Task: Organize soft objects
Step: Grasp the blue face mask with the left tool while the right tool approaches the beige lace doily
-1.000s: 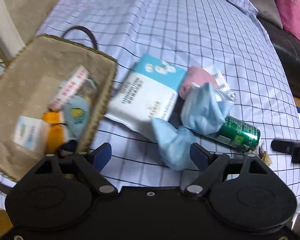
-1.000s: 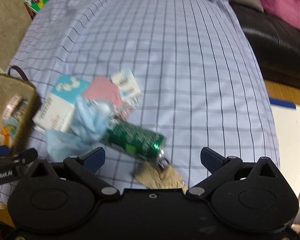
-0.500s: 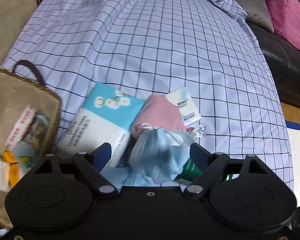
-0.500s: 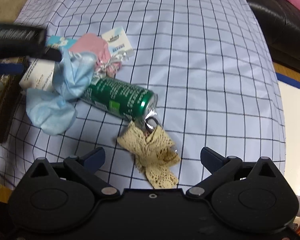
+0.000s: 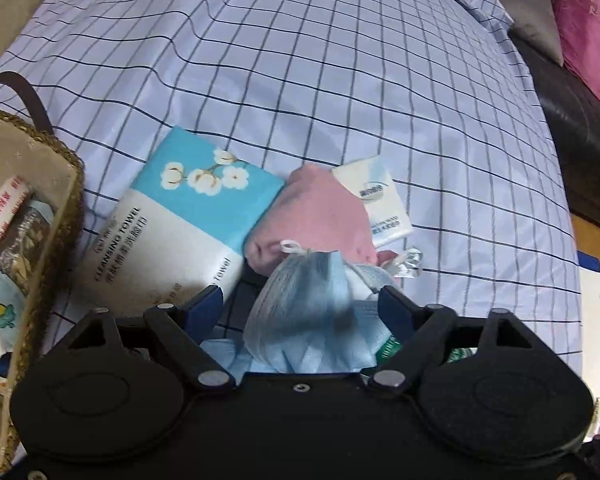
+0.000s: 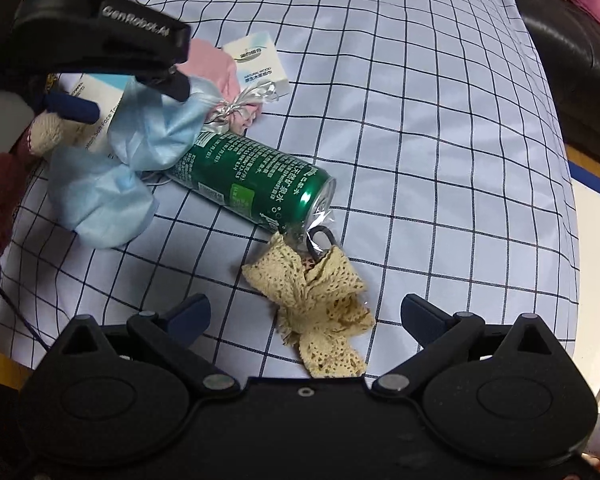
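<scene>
A crumpled light blue face mask [image 5: 308, 316] lies between the fingers of my open left gripper [image 5: 302, 300], which straddles it without closing. The mask also shows in the right wrist view [image 6: 140, 140], under the left gripper [image 6: 132, 92]. Behind it lie a pink cloth [image 5: 320, 216], a blue-and-white cleansing towel pack [image 5: 172, 224] and a small white tissue pack [image 5: 380, 204]. My right gripper [image 6: 306, 312] is open, just above a beige lace bow [image 6: 316, 304]. A green can [image 6: 252, 180] lies on its side beside the bow.
A woven basket [image 5: 48, 240] with a fabric liner stands at the left and holds several packets. The checked cloth [image 5: 300, 80] covers the table. A dark sofa with a pink cushion [image 5: 588, 28] is at the far right.
My left gripper has moved right, away from the basket, and down over the blue mask. My right gripper has moved forward and lower, bringing the lace bow between its fingers.
</scene>
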Demonstrator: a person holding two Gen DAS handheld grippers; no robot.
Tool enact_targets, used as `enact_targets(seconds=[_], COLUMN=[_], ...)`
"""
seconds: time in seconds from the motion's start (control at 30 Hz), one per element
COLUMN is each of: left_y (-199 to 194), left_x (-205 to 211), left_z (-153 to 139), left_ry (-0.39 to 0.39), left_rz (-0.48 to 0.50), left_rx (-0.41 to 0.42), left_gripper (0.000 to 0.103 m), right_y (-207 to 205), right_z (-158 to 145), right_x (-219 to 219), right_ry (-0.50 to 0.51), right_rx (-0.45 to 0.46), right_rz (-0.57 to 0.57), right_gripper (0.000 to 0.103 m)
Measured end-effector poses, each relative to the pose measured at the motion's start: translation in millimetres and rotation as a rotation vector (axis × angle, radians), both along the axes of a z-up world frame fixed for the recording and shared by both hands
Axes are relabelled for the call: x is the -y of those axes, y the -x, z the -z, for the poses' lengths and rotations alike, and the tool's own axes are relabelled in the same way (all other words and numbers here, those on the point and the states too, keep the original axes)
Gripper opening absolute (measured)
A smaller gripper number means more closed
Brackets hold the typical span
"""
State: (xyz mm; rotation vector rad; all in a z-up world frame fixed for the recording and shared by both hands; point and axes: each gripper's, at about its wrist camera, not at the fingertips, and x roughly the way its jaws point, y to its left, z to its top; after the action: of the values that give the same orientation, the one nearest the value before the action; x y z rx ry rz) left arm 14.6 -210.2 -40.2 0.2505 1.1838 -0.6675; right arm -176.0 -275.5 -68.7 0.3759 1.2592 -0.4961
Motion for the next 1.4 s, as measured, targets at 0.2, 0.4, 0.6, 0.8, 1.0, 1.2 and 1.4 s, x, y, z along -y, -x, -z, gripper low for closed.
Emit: enact_targets(seconds=[0.2, 0.4, 0.6, 0.8, 1.0, 1.2, 1.4], left_y=[8, 26, 41, 41, 30, 31, 37], left_x=[-3, -14, -35, -58, -74, -58, -20], left_z=[-1, -6, -10, -14, -14, -23, -15], left_ry=[-0.005, -0.016, -0.023, -0.026, -0.017, 0.047, 0.012], left_rz=[0.033, 0.069, 0.101, 0.112, 0.09, 0.059, 0.057], left_rx=[-0.03, -0.025, -0.042, -0.051, -0.018, 0.029, 0.133], left_gripper=[0.058, 0.055, 0.054, 0.054, 0.059, 0.076, 0.079], right_y=[0, 3, 8, 13, 7, -1, -5], right_z=[-2, -1, 3, 15, 28, 36, 40], right_x=[-2, 4, 10, 14, 10, 5, -2], right_ry=[0.015, 0.036, 0.043, 0.032, 0.065, 0.051, 0.083], right_rx=[0.0, -0.01, -0.026, -0.053, -0.076, -0.1, -0.108], right_rz=[0.002, 0.02, 0.047, 0.059, 0.038, 0.033, 0.009], right_gripper=[0.102, 0.102, 0.102, 0.102, 0.102, 0.102, 0.102])
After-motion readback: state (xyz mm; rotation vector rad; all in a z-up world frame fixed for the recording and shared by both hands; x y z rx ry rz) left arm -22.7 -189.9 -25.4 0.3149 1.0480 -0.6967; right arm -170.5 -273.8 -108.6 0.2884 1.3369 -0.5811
